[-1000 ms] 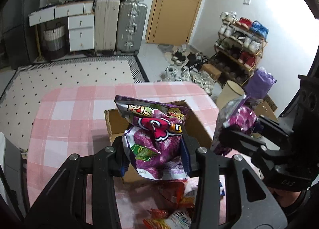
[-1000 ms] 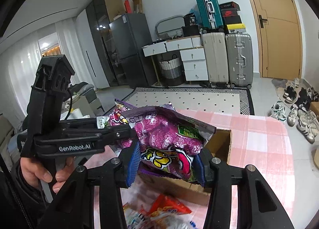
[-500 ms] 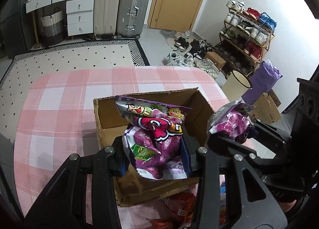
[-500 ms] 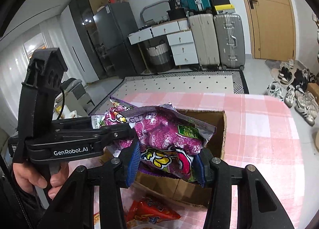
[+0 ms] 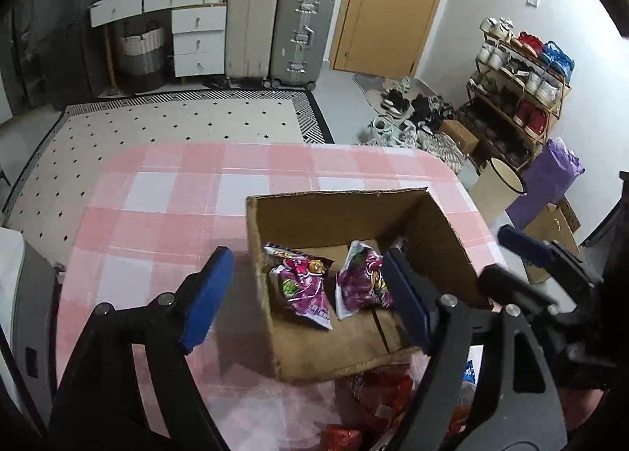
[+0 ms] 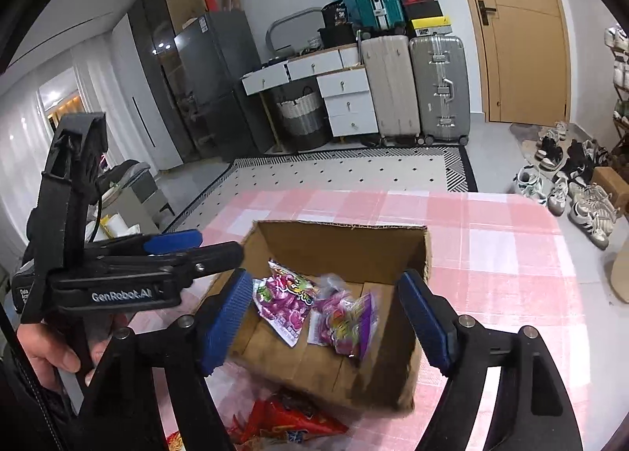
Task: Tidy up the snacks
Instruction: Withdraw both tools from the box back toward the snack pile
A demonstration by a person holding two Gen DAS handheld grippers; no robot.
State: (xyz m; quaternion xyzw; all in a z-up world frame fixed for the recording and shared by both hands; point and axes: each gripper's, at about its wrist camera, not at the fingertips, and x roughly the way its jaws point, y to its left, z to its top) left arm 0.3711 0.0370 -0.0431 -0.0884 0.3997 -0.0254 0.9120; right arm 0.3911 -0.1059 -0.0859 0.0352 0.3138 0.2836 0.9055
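Note:
An open cardboard box (image 5: 334, 211) (image 6: 346, 232) stands on the pink checked table. Two purple snack bags lie inside it, one on the left (image 5: 300, 284) (image 6: 285, 299) and one on the right (image 5: 363, 280) (image 6: 346, 319). My left gripper (image 5: 306, 293) is open and empty above the box's near left side. My right gripper (image 6: 326, 317) is open and empty above the box. The right gripper also shows in the left wrist view (image 5: 526, 246), and the left gripper shows in the right wrist view (image 6: 173, 244).
Red and orange snack bags (image 5: 377, 392) (image 6: 283, 427) lie on the table in front of the box. The pink checked tablecloth (image 5: 169, 191) (image 6: 491, 238) reaches rounded far edges. Suitcases, drawers, a rug and a shoe rack stand beyond on the floor.
Both grippers have opened and let go of their purple snack bags, which now lie in the box. Both grippers have shifted relative to the box.

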